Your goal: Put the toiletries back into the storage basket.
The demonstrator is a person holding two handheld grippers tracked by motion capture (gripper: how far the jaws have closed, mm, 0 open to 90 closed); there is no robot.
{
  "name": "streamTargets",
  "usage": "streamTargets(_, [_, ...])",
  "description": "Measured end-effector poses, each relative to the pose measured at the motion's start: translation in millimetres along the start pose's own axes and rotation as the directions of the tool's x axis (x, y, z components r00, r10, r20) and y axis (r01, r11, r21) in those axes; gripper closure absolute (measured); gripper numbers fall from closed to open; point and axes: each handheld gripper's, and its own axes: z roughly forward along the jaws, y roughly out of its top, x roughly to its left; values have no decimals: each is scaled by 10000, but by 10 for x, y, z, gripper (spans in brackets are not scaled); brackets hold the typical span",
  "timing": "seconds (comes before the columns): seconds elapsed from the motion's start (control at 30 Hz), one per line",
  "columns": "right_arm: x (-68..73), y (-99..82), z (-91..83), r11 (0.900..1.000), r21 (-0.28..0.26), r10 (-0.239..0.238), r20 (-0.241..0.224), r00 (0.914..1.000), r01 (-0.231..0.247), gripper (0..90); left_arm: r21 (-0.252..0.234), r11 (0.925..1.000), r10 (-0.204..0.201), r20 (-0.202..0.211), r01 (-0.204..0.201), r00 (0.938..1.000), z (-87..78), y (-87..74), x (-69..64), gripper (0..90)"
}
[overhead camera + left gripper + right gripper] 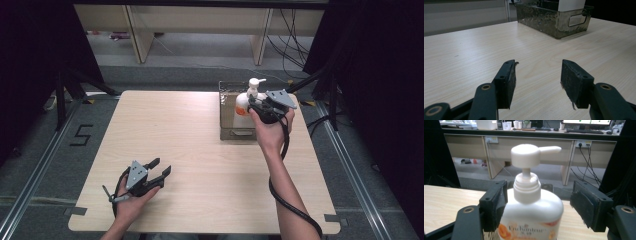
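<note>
Two grippers out | R gripper [537, 207] jaws wide apart round pump bottle [530, 215], pads not pressing | bottle upright in metal basket [227, 107] at table's [200, 165] far right | L gripper [537, 82] apart, empty, well short of basket | judged: placing done, R withdraw left.

You had a white pump bottle [530, 210] with an orange-printed label, a mottled brassy-grey metal basket [554, 17], a pale wood-grain table [200, 150], and black jaws.

Probably an office: desks [524, 142], monitor [586, 122], trailing cables [587, 157].
</note>
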Motion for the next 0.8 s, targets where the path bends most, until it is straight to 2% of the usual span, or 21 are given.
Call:
streamTargets(0.03, [-21,-15,-18,9998,-77,-181,-28,9998,181,301,3,10000,1,-2,-1,10000,0,0,0,453])
streamTargets(0.07, [-12,-29,-49,10000,42,50,-44,10000,-49,301,2,10000,8,-3,-8,10000,0,0,0,453])
streamTargets(0.1, [-28,-40,-65,9999,-39,-128,-60,9999,127,302,2,10000,9,-4,-9,10000,0,0,0,453])
streamTargets(0.13, [-28,-51,-85,10000,6,-30,-61,10000,30,302,2,10000,9,-5,-9,10000,0,0,-1,453])
streamTargets(0.17, [-36,-69,-111,9999,-15,-143,-107,9998,143,303,3,10000,6,-8,-6,10000,0,0,-1,453])
streamTargets(0.23, [-26,-104,-151,9999,43,96,-156,9998,-95,306,0,10000,6,-9,-6,10000,-1,0,-1,453])
streamTargets(0.27, [-37,-121,-158,9999,-64,-146,-231,9996,145,307,1,10000,12,-10,-12,10000,-1,0,-1,453])
streamTargets(0.3, [-41,-135,-183,9998,45,-191,-203,9996,192,308,-4,10000,6,-11,-6,10000,-1,0,-2,453])
streamTargets(0.53, [-51,-245,-314,9999,110,-105,-457,9989,110,318,2,10000,10,-24,-10,10000,-2,0,-1,453])
streamTargets(0.57, [-65,-280,-353,9995,108,-281,-390,9988,285,321,-8,10000,0,-24,0,10000,-1,0,-1,453])
streamTargets(0.63, [-71,-292,-371,9995,158,-282,-394,9988,288,322,-9,10000,-1,-24,1,10000,-1,0,0,453])
streamTargets(0.73, [-87,-358,-427,9996,217,-161,-475,9987,172,327,-6,10000,2,-30,-2,10000,-1,0,-2,453])
streamTargets(0.8, [-115,-412,-464,9991,237,-344,-455,9984,355,331,1,10000,8,-35,-8,10000,-1,0,-1,453])
